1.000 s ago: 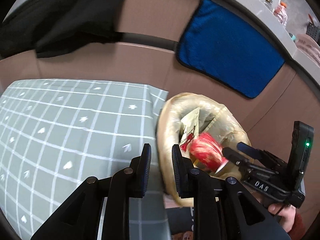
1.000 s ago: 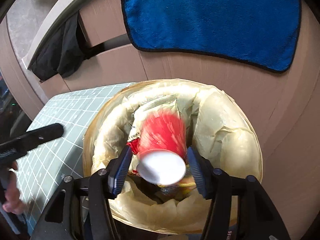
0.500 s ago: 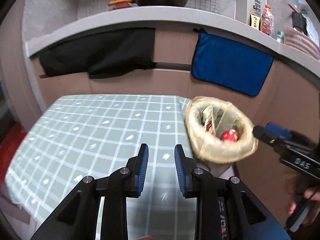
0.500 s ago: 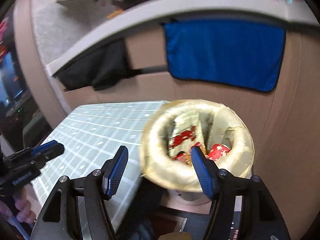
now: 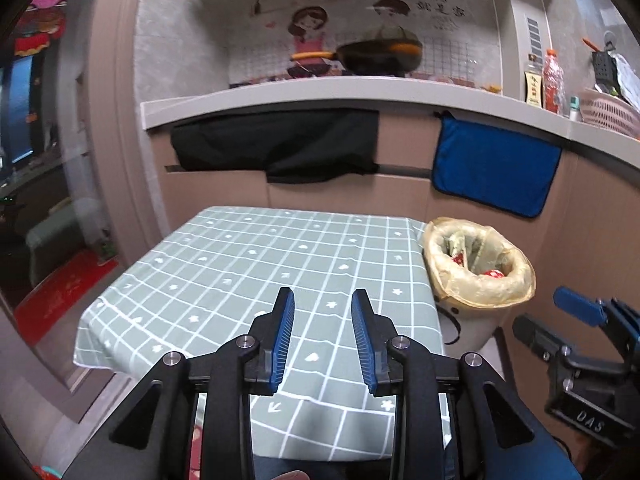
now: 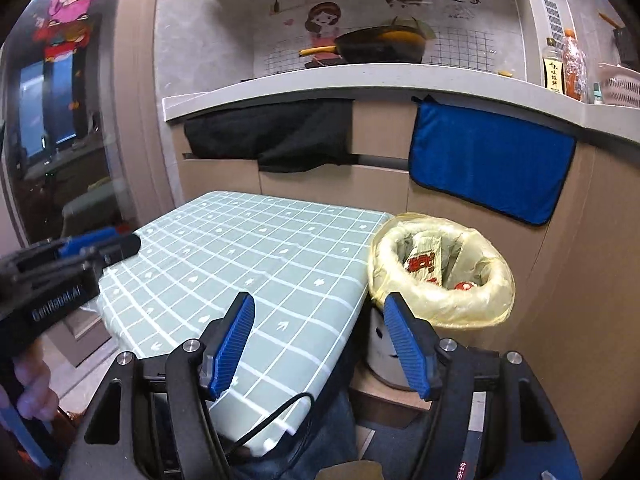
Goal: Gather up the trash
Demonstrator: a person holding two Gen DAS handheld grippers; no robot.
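Trash sits in one bin (image 6: 442,276) lined with a yellowish bag: one pale wrapper (image 6: 424,258) with red print and one red can (image 5: 493,274), just right of the table (image 5: 256,272). Its green grid cloth is bare. Two grippers hover near: left gripper (image 5: 322,338) opening, right gripper (image 6: 320,344) wide apart, both holding nothing. One blue towel (image 6: 490,162) and one black cloth (image 6: 272,136) hang beneath the far counter (image 5: 360,94).
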